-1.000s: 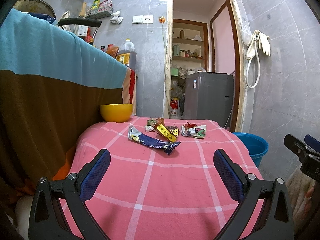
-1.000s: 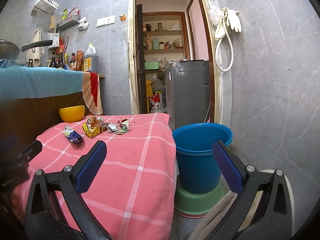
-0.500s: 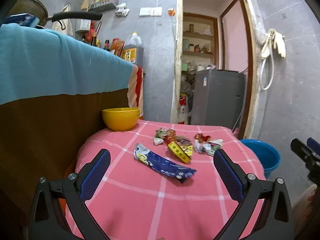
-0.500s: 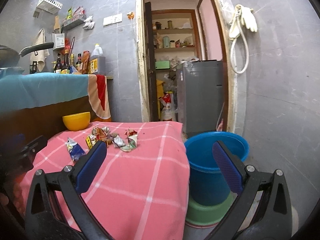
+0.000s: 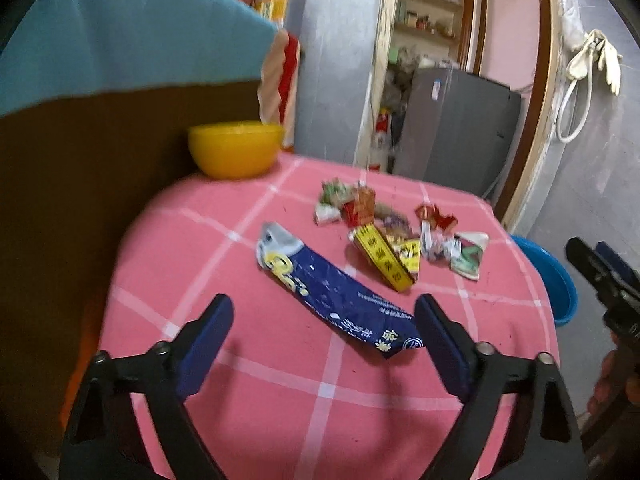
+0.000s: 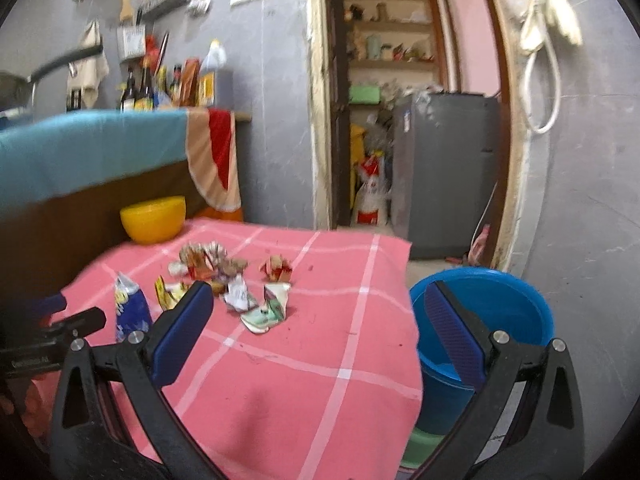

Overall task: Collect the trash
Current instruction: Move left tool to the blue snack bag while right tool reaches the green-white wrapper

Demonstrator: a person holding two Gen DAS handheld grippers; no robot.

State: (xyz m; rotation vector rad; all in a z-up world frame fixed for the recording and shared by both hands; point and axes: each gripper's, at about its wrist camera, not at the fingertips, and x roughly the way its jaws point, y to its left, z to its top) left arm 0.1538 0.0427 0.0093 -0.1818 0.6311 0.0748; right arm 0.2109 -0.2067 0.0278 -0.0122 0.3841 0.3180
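Your left gripper point(image 5: 322, 320) is spread wide and holds nothing; it hangs over the pink checked cloth of the counter point(image 5: 248, 360), with the near end of the blue wrapper point(image 5: 336, 292) lying between its padded fingers point(image 5: 204, 344). That wrapper is a long, flat, glossy foil strip, dark blue with yellow print and a silver far end, lying at a slant. Just beyond the blue wrapper sits a yellow folded carton point(image 5: 386, 258), and past that a loose heap of crumpled wrappers point(image 5: 356, 204); a crushed white-and-green one point(image 5: 460, 254) lies to the right of the carton. Behind and left of the blue wrapper, a smooth round yellow bowl point(image 5: 236, 148) stands at the counter's back edge against a brown-and-teal drape point(image 5: 100, 80).

Your right gripper point(image 6: 320, 320) is likewise wide apart and empty, hovering above the counter's near right side. Right of the counter, lower down and clear of the cloth, stands an open blue plastic bucket point(image 6: 500, 312) on a green base point(image 6: 424, 448). Nothing lies between the blue wrapper and the bucket but bare cloth.
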